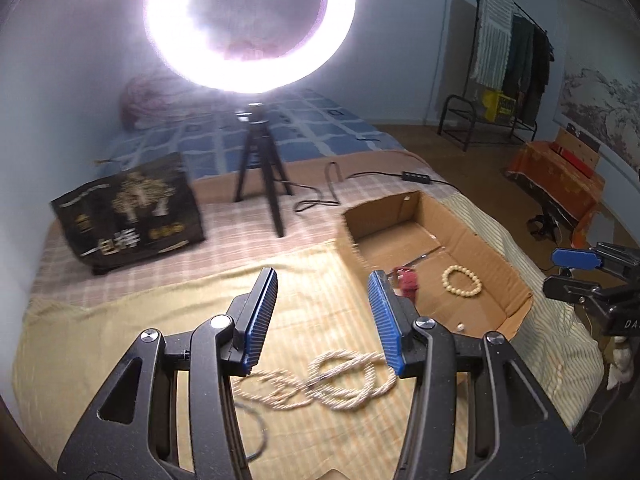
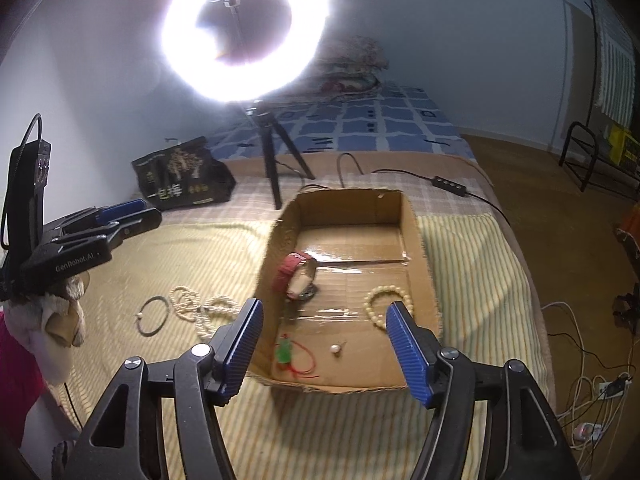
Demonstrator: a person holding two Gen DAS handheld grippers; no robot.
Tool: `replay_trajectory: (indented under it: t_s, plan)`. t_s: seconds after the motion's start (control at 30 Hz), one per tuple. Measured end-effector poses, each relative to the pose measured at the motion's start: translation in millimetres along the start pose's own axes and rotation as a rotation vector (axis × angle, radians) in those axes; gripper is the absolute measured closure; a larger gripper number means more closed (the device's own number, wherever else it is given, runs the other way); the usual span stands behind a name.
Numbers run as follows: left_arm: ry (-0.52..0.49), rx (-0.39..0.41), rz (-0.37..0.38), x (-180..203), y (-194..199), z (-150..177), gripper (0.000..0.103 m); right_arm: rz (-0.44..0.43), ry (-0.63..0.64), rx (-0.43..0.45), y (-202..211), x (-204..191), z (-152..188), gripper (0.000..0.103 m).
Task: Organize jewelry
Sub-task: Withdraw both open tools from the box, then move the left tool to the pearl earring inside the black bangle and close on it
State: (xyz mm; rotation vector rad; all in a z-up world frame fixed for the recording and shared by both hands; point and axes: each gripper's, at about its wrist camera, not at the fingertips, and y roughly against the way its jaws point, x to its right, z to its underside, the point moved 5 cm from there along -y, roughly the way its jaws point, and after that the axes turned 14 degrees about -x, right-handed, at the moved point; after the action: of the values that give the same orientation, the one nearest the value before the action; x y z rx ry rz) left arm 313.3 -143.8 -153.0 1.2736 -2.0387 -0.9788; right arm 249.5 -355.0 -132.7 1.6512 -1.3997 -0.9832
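Right wrist view shows the right gripper spread wide and empty above the cardboard box holding a bead bracelet, while the left gripper, also spread, hangs over the pearl necklace lying on the bedcover.

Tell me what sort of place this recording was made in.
Most likely a bedroom used as a makeshift filming spot. The work happens on a bed with a blue-and-white patterned quilt, a black metal clothes rack hung with garments stands by the wall, and a glowing round ring light on a small black tripod lights the scene.
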Motion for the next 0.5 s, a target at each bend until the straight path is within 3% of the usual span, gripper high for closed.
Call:
replay_trajectory:
  t_s: [0.23,0.5]
  plan:
    - [0.066,0.003,-0.045,-54,26,28,0.055,-0.017,0.047,0.001,5,-28,3,0.032]
    - [0.115,-0.009,-0.08,-92,48,65,0.055,-0.028,0.099,0.0,12,-57,8,0.021]
